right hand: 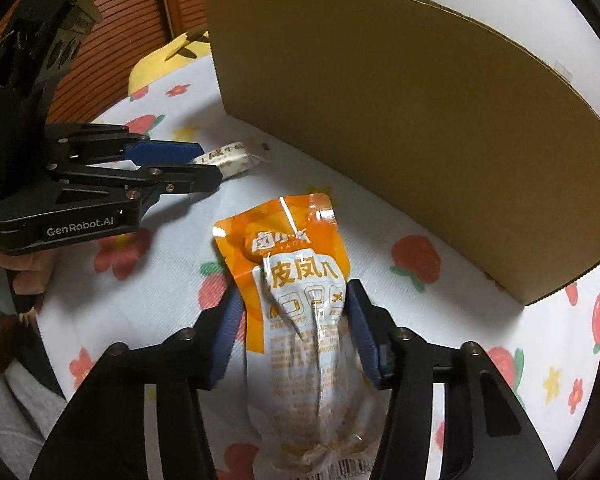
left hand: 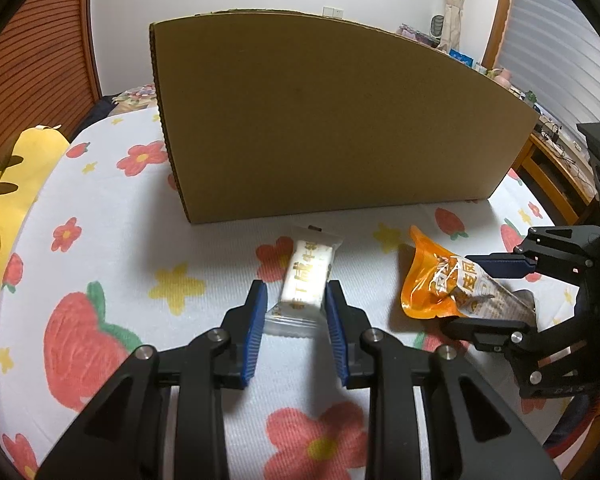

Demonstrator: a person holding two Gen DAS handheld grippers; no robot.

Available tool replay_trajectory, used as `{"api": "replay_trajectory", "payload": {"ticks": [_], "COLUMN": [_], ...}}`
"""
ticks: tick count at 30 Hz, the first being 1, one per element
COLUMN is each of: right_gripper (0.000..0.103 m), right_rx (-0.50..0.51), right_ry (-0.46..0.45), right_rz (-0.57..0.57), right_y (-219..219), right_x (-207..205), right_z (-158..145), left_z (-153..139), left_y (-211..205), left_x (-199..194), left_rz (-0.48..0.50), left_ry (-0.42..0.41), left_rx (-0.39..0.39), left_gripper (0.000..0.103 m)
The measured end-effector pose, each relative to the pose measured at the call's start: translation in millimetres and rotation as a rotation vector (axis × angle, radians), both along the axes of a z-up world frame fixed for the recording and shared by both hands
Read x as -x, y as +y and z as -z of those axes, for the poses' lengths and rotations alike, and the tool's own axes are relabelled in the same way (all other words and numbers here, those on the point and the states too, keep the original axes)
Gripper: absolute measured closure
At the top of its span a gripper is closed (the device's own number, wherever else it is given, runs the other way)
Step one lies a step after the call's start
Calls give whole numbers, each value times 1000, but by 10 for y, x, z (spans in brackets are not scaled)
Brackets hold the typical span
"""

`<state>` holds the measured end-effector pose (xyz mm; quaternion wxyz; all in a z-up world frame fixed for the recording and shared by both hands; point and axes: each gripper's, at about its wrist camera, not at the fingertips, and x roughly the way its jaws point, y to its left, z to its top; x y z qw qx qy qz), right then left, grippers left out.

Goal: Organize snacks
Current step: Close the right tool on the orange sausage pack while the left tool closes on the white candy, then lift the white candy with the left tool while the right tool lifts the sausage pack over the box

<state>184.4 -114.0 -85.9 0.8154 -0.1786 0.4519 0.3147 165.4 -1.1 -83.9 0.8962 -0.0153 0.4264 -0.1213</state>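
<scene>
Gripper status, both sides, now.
Left gripper: shut on the white snack bar.
Right gripper: shut on the orange snack pouch.

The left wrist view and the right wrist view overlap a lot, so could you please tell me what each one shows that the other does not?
Only the left wrist view shows a wooden desk and window blinds beyond the bed.

Only the right wrist view shows the orange packet's barcode end and the "GenRobot.AI" lettering on the left gripper.

Both show the cardboard box, the white snack bar, the orange packet, the floral sheet and the right gripper.
</scene>
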Motion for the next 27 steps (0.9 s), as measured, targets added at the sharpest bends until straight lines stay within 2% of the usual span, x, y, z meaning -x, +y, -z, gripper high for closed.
{"api": "replay_trajectory", "payload": {"ticks": [4,10,18,27], "right_gripper": [56,56,55,55], "right_rx": [-18,-99,-181,-240], "right_ry": [-12,-25,-134,-212], "right_rz": [18,46,73,99], "right_y": [-21,-92,-223,-367], "right_x": [21,98,335,424], "right_z": [-3,-53,-353,-702], "left_z": [-5,-73,-321,-697], "left_y": [21,91,-19,-92], "left_x": [-6,59,229,319], "left_rz": [-1,-9,9,28], "left_ry": [1,-32,-119,-219], "left_rx": [13,42,12,-2], "left_gripper": [76,76,76,76]}}
